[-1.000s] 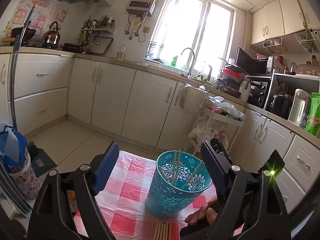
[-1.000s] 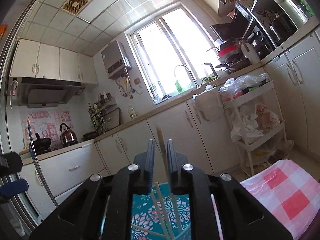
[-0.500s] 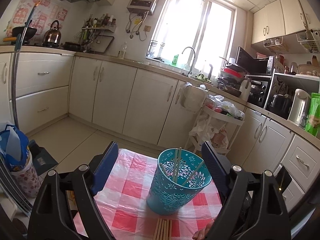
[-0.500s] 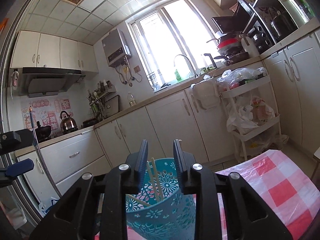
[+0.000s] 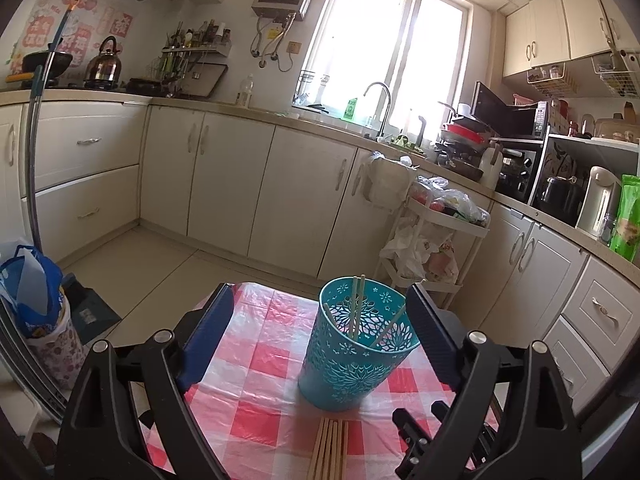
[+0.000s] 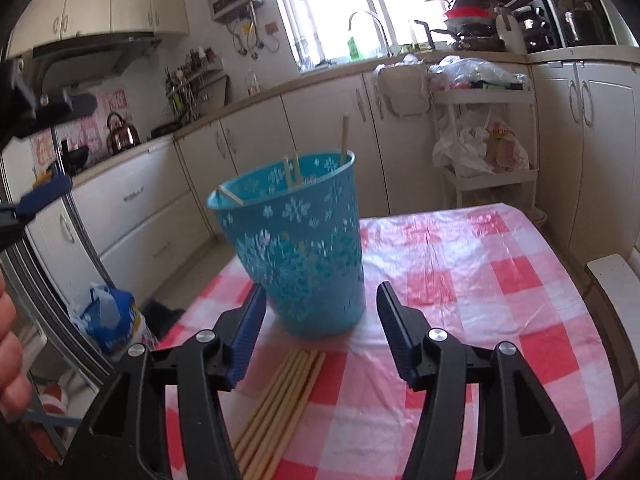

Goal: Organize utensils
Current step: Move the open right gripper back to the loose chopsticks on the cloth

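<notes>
My left hand-held gripper (image 5: 320,320) stands wide, empty, its jaws either side of the teal perforated bin (image 5: 356,344) just ahead. My right hand-held gripper (image 6: 320,332) has just been opening and holds nothing; the loose chopsticks (image 6: 280,396) lie bundled below it. Grabbing several at once could scatter them or knock the light bin over.

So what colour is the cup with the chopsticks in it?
Teal blue with white flower cut-outs, the cup shows best in the right wrist view.

A steel kettle (image 5: 103,65) sits on the stove, a white trolley (image 5: 439,240) holds bags — a blue bag (image 5: 30,292) stands on the floor.
</notes>
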A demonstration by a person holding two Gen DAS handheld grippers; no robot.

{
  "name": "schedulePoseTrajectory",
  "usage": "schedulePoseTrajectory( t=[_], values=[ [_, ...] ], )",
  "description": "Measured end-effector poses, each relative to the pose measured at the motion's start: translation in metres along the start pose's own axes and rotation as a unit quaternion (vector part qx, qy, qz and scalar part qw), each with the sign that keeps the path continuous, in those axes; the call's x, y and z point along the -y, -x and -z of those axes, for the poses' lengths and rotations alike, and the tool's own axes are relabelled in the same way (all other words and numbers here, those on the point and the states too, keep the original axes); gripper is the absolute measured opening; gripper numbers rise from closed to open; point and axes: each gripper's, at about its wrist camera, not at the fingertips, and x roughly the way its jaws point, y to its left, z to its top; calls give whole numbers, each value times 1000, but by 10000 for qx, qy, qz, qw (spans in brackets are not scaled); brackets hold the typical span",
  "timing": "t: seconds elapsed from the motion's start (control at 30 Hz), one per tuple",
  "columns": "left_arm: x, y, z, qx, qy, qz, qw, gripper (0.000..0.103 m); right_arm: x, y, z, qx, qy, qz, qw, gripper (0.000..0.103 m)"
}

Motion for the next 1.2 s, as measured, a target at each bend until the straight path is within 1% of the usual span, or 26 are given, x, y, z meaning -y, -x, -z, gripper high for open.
schedulePoseTrajectory(
  t=[0.07, 0.1, 0.13, 0.2, 0.27, 0.3, 0.37, 0.5, 0.63, 0.73, 0.83, 0.87, 1.0, 1.07, 1.2],
  values=[
    [-4, 0, 6, -90, -61, -67, 9999, 84, -8, -8, 10, -402, 277, 160, 9987, 55],
    [-7, -1, 10, -160, -79, -121, 9998, 84, -11, -14, 16, -614, 392, 205, 9971, 52],
    [-12, -3, 13, -260, -77, -181, 9995, 84, -13, -19, 21, -807, 465, 209, 9954, 42],
    [-23, -6, 22, -433, -41, -290, 9986, 84, -15, -28, 31, -1139, 485, 146, 9922, 35],
    [-35, -10, 33, -630, -19, -428, 9971, 84, -17, -35, 38, -1340, 495, 112, 9897, 28],
    [-39, -13, 37, -709, -15, -472, 9964, 84, -19, -39, 41, -1429, 513, 69, 9884, 27],
    [-47, -17, 47, -888, -13, -536, 9946, 84, -23, -43, 45, -1527, 584, 60, 9865, 23],
    [-54, -29, 64, -1190, -164, -596, 9910, 84, -26, -51, 50, -1738, 599, 166, 9828, 23],
    [-49, -43, 82, -1480, -407, -571, 9865, 84, -24, -61, 56, -2013, 683, 237, 9769, 23],
    [-44, -54, 93, -1713, -580, -550, 9820, 84, -26, -60, 56, -2037, 829, 207, 9753, 23],
    [-37, -66, 106, -1977, -870, -503, 9751, 84, -28, -58, 56, -2094, 1063, 180, 9719, 13],
    [-34, -70, 111, -2074, -998, -481, 9720, 84, -27, -57, 57, -2123, 1098, 151, 9709, 11],
    [-21, -88, 130, -2462, -1464, -367, 9574, 84, -14, -45, 59, -2172, 1137, 193, 9693, 8],
    [-16, -96, 138, -2618, -1580, -274, 9517, 84, -5, -39, 61, -2191, 1101, 249, 9692, 7],
    [-10, -107, 148, -2821, -1680, -156, 9444, 79, 4, -35, 60, -2228, 1054, 270, 9688, 7]
  ],
)
